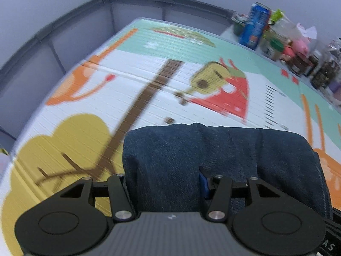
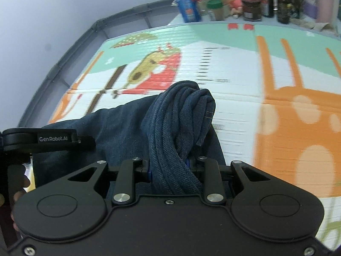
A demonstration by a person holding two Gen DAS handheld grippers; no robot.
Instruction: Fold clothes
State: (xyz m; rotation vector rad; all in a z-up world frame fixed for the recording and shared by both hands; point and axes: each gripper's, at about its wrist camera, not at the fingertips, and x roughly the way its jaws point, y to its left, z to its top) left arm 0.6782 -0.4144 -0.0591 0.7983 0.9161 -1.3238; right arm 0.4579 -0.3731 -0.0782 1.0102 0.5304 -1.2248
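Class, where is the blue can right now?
The blue can stands at the mat's far edge, leftmost among the jars, top centre in the right wrist view.

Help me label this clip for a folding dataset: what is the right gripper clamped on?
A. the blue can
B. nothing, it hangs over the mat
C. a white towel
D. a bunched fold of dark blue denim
D: in the right wrist view the right gripper pinches a thick bunch of the dark blue jeans between its pads, above the colourful mat.
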